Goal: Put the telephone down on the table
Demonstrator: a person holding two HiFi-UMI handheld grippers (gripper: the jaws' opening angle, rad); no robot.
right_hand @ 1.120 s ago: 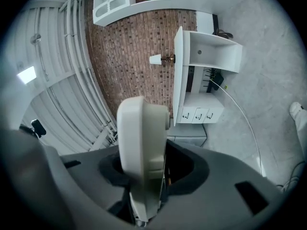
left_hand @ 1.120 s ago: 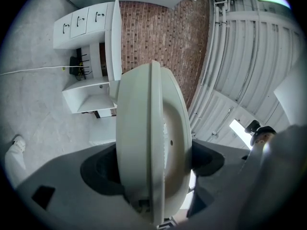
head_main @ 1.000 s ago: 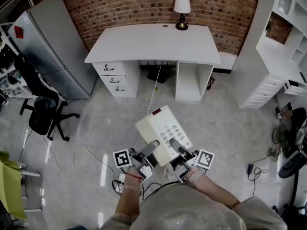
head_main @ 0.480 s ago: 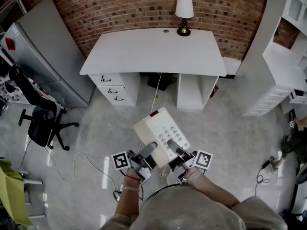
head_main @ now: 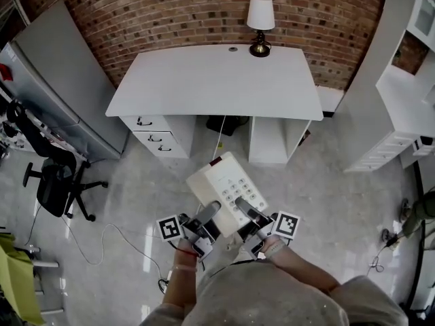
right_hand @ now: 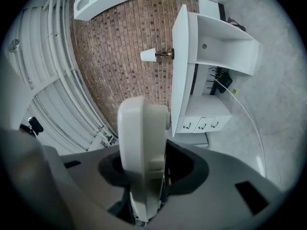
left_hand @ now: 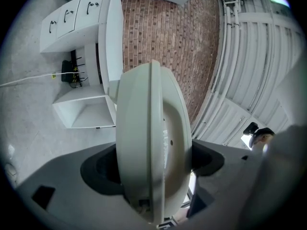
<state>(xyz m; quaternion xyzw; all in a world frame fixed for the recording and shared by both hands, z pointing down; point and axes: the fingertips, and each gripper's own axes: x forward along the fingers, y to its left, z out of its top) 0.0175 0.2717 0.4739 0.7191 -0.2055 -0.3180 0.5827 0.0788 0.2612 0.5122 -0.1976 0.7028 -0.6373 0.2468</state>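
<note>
Brick-walled room, counter (head_main: 217, 80) drawn nearer than a second ago | telephone (head_main: 219, 182) held short of counter, above floor (head_main: 136, 202) | left gripper (head_main: 208, 212) and right gripper (head_main: 243, 209) clamped on telephone | approach judged under way, set-down pending

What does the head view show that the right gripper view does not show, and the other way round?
Only the head view shows the keypad on the top face of the telephone, and the office chair on the floor at the left. Only the right gripper view shows the telephone's edge clamped between the jaws of the right gripper, and the white pipes beside the brick wall. Both views show the telephone, the white desk, the lamp and the brick wall.
</note>
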